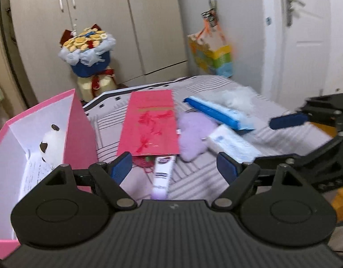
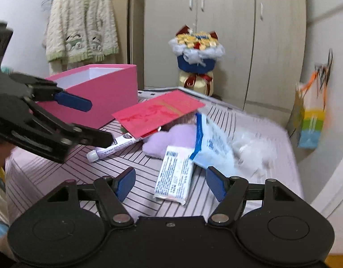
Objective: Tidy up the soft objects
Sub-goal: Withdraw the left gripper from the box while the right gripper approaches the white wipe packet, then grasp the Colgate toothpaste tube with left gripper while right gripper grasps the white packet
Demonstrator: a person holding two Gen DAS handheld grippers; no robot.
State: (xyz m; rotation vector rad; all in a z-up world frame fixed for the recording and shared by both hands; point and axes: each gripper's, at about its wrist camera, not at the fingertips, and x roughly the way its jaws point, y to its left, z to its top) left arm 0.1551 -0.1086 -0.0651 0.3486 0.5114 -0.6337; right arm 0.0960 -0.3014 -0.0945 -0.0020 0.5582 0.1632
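On the striped bed sheet (image 1: 193, 178) lie a purple plush (image 1: 193, 134), a fluffy white soft thing (image 1: 236, 98), a blue wipes pack (image 1: 218, 114), a white tissue pack (image 1: 231, 145), a flat red paper bag (image 1: 151, 122) and a white tube (image 1: 162, 174). An open pink box (image 1: 79, 129) on the left holds a white plush toy (image 1: 48, 138). My left gripper (image 1: 173, 167) hangs open just above the tube, gripping nothing. My right gripper (image 2: 171, 184) is open over the tissue pack (image 2: 176, 174), beside the purple plush (image 2: 171, 138). The left gripper (image 2: 97, 120) hovers before the pink box (image 2: 100, 89).
A bouquet in blue wrapping (image 1: 88, 51) stands on the floor before the beige wardrobe (image 1: 104, 22). A colourful paper bag (image 1: 211, 53) hangs on the wall near a white door (image 1: 305, 44). A knitted cardigan (image 2: 82, 22) hangs behind the box.
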